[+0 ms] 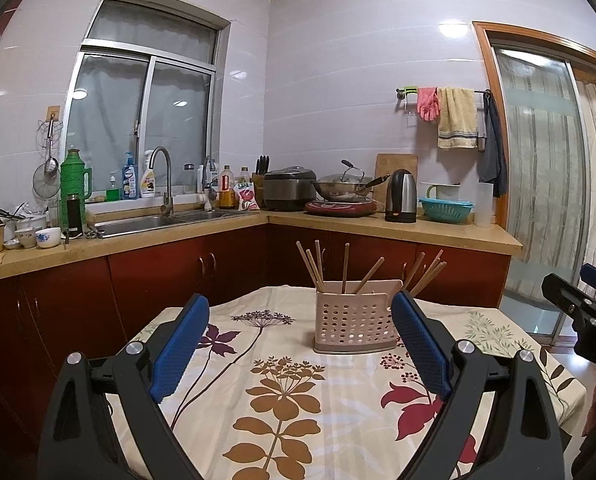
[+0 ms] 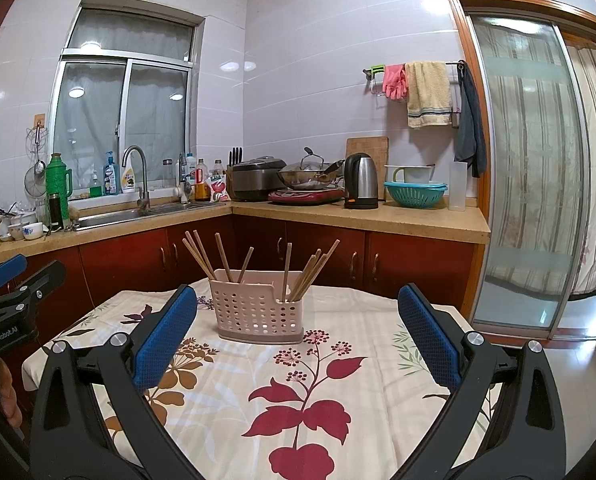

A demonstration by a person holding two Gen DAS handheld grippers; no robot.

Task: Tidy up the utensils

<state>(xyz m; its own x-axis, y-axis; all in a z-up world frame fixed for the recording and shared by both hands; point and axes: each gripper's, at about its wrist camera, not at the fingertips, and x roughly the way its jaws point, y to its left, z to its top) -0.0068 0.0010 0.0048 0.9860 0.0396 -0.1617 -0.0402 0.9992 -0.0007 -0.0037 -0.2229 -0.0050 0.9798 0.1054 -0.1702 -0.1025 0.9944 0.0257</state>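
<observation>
A pink perforated utensil holder [image 1: 354, 320] stands on the floral tablecloth [image 1: 281, 400], also in the right wrist view [image 2: 257, 312]. Several wooden chopsticks [image 1: 344, 266] stand upright in it, leaning in different directions [image 2: 298, 272]. My left gripper [image 1: 300, 312] is open and empty, held above the table short of the holder. My right gripper [image 2: 298, 304] is open and empty too, on the near side of the holder. Each gripper shows at the edge of the other's view, the right [image 1: 578, 304] and the left [image 2: 9, 292].
The table's far edge [image 2: 338, 290] faces red cabinets [image 1: 177, 280]. Beyond is an L-shaped counter with a sink [image 1: 145, 222], wok [image 1: 342, 188], kettle [image 1: 401, 196], green colander [image 1: 445, 209] and bowls [image 1: 29, 236]. A sliding glass door [image 2: 530, 168] is at right.
</observation>
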